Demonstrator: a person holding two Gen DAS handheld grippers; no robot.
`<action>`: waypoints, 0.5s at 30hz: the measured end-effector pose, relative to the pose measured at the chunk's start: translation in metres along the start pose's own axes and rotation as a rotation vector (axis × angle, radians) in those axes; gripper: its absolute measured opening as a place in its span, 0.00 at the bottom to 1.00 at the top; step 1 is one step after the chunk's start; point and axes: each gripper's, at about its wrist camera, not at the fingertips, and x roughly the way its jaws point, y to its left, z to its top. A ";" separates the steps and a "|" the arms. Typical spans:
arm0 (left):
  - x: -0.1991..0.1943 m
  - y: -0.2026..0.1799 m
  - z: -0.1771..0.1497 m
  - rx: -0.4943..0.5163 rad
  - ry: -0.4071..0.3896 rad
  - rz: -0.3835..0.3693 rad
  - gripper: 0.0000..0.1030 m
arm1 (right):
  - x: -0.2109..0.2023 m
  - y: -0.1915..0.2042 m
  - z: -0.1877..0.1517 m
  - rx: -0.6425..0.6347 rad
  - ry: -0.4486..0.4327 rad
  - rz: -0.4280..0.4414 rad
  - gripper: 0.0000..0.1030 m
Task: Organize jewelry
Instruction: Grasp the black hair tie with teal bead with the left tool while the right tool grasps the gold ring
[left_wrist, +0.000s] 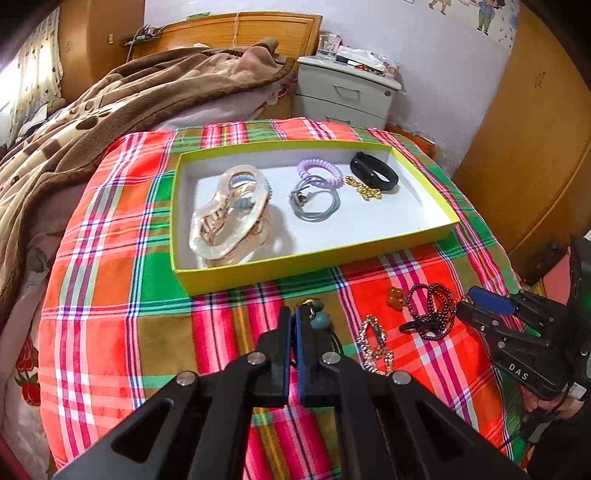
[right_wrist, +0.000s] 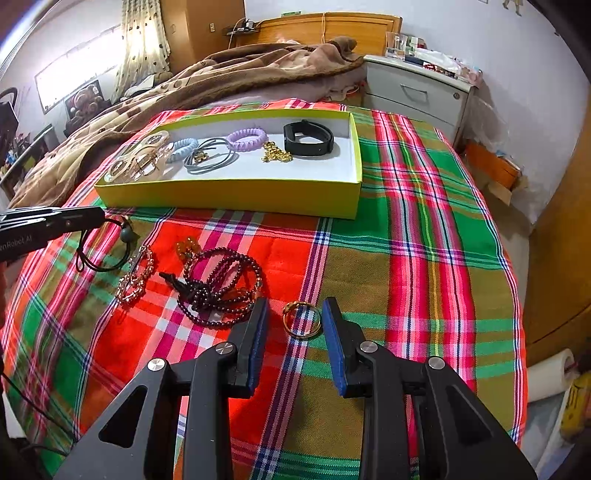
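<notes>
While tilted downward, left gripper (left_wrist: 293, 325) clamps black cord (right_wrist: 98, 258), right gripper (right_wrist: 295, 317) agape.

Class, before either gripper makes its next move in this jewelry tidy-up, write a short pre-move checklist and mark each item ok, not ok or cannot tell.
1. Left gripper shut on the black cord with teal beads: ok.
2. Cord lifted fully clear of the plaid cloth: cannot tell.
3. Right gripper open, with the gold ring between its fingers: ok.
4. Free floor space in the yellow-green box: ok.
5. All jewelry boxed: not ok; the dark red bead strand and pale chain bracelet lie outside.
</notes>
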 end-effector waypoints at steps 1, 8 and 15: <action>0.000 0.002 -0.001 -0.004 0.001 -0.002 0.02 | 0.000 0.001 0.000 -0.001 0.000 -0.005 0.27; -0.008 0.012 -0.005 -0.034 -0.010 -0.018 0.02 | -0.004 -0.003 -0.005 0.028 -0.012 -0.008 0.22; -0.015 0.017 -0.005 -0.045 -0.022 -0.031 0.02 | -0.012 -0.013 -0.006 0.087 -0.044 -0.001 0.22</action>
